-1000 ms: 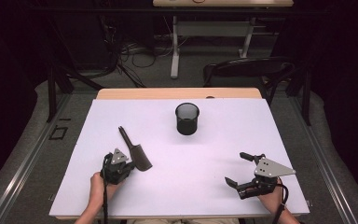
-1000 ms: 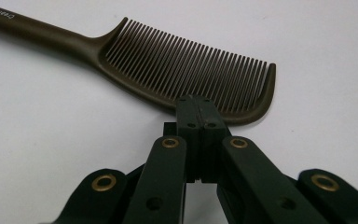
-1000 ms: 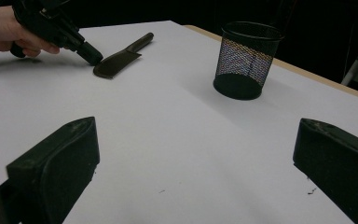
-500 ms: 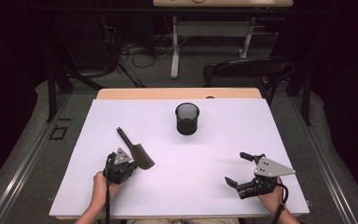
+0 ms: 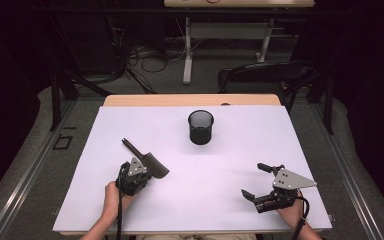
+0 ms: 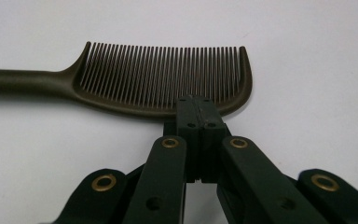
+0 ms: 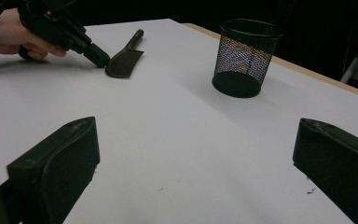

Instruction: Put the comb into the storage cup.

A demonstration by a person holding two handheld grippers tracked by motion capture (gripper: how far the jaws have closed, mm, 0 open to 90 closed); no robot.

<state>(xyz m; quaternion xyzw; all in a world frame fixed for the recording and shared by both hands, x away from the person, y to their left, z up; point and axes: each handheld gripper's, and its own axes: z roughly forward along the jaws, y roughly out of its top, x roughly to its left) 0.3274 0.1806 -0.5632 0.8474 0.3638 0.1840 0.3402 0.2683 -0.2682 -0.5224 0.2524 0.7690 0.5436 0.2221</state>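
The left gripper [image 6: 196, 105] has its jaws pressed together on the spine of the comb [image 6: 163, 77], near the rounded end away from the handle; against the picture from a second ago the comb has swung a little, its toothed head now pointing further toward the right and its handle reaching back toward the far left corner of the table [image 5: 230, 220], while the hand behind it has hardly shifted; I read that as the grip having just bitten and the comb starting to turn or tip with it, though whether it has left the surface I cannot tell, since in the right gripper view the comb [image 7: 123, 58] looks to lie flat on the white top or barely off it. The comb sits in the near left part of the table, well apart from the mesh cup [image 5: 200, 127], which stands upright toward the middle of the far edge. The right gripper [image 5: 261, 181] rests near the near right corner with its jaws spread wide and nothing between them; it has not moved across the three pictures. With the pinch made, the likely next part is a lift and a carry toward the cup; the hold is at one end of the spine, so the long handle may droop or swing.
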